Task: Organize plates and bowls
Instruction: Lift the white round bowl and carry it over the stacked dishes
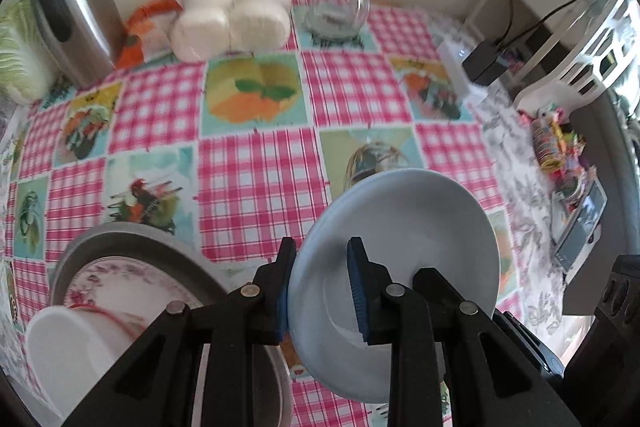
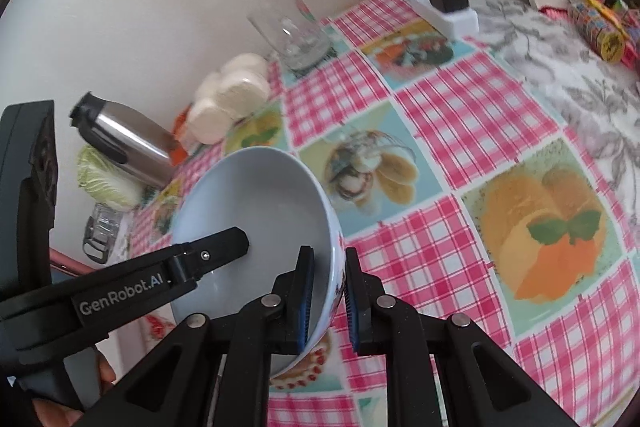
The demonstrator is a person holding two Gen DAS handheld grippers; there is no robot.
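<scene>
A checked cloth (image 1: 256, 183) covers the table against a pale wall. Our left gripper (image 1: 320, 291) is pinched on one side of the bowl's (image 1: 420, 227) rim, one pad inside, one outside; our right gripper (image 2: 328, 303) clamps the opposite wall of the same bowl (image 2: 256, 195), so we carry it tilted above the cloth between both tools. Beside it, at lower left, a floral plate (image 1: 120, 275) sits in a grey tray (image 1: 132, 231) with a white cup (image 1: 60, 347). We judge this a two-handed lift: keep both grips firm, level the bowl, and move the hands together so neither rim slips
</scene>
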